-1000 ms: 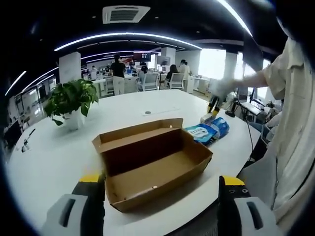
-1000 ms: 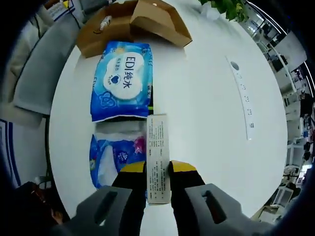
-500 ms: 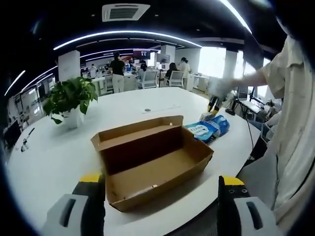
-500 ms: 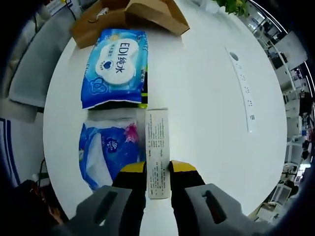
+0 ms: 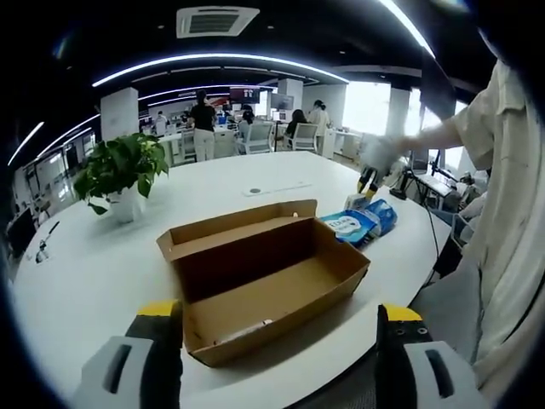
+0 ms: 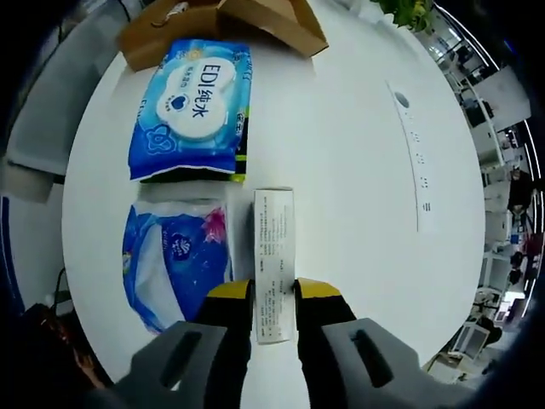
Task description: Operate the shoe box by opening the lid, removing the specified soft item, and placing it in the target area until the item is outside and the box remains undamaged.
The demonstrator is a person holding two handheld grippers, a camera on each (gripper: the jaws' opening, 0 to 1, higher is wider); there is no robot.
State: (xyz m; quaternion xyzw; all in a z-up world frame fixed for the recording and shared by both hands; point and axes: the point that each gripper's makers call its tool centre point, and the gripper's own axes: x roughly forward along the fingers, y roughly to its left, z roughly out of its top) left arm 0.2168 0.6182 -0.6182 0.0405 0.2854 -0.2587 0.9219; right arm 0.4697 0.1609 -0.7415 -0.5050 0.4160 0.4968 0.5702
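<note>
The brown cardboard shoe box [image 5: 264, 281] lies open on the white round table [image 5: 94, 264], lid folded back, with only a small pale scrap inside. My left gripper [image 5: 272, 319] stands open in front of it, holding nothing. Beyond the box lie a blue wet-wipes pack [image 5: 349, 226] and a blue tissue pack [image 5: 383, 215]. In the right gripper view my right gripper [image 6: 274, 294] is shut on a narrow white printed box [image 6: 274, 251], held above the table beside the tissue pack [image 6: 174, 260] and the wet-wipes pack [image 6: 192, 106]. The shoe box [image 6: 230, 21] shows at the top.
A potted green plant [image 5: 123, 175] stands at the table's far left. A person's sleeve and body [image 5: 502, 221] crowd the right side. A grey power strip [image 6: 413, 153] is set in the table top. Desks, chairs and people fill the office behind.
The right gripper view has shifted, so the packs and shoe box sit further up and left. The white box stays gripped. The left gripper view is almost unchanged.
</note>
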